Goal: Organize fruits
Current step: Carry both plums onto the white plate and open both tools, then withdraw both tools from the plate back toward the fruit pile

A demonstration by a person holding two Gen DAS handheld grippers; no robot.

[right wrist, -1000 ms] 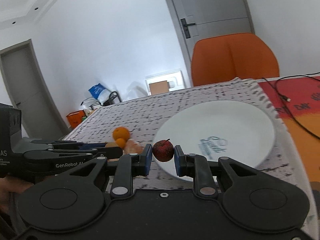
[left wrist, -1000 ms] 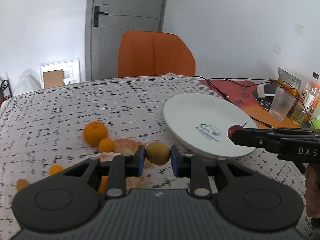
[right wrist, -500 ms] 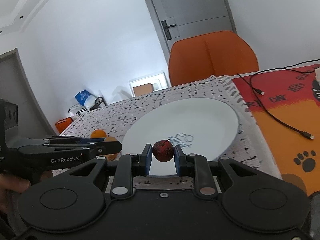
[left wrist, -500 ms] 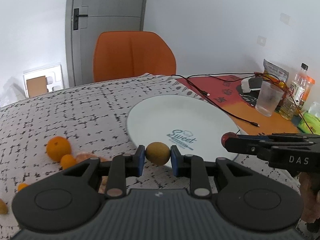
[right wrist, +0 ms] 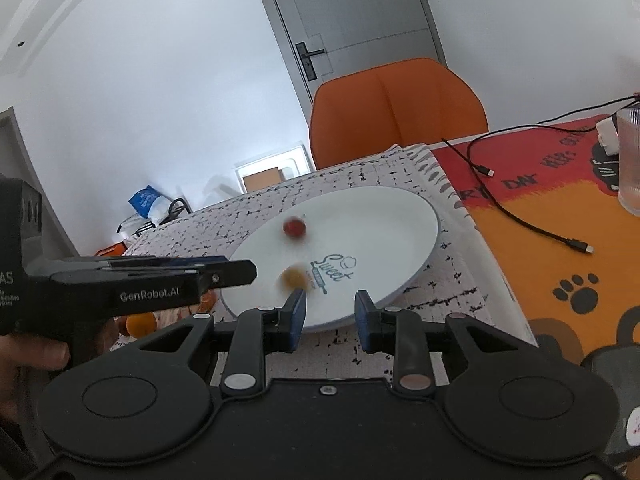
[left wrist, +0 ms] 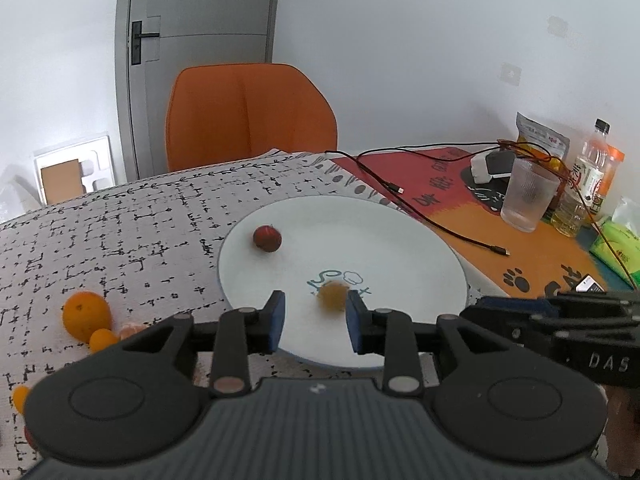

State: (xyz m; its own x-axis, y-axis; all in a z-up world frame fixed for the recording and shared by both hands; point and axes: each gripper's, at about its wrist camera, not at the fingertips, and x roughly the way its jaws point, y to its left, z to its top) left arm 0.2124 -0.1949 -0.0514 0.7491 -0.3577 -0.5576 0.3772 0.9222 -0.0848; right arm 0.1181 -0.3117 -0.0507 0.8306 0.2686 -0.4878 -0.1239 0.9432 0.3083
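Over the plate, both grippers gape, empty; the blurred yellow fruit seems unsettled, so wait before withdrawing.

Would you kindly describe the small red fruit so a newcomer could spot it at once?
Find the large white plate printed "Sweet" on the patterned tablecloth. The small red fruit lies on its far left part. The plate's only other fruit is yellowish-brown and blurred.

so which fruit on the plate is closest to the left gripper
The blurred yellow-brown fruit, over the plate's printed logo between the open left gripper fingers. The small red apple lies farther back near the rim.
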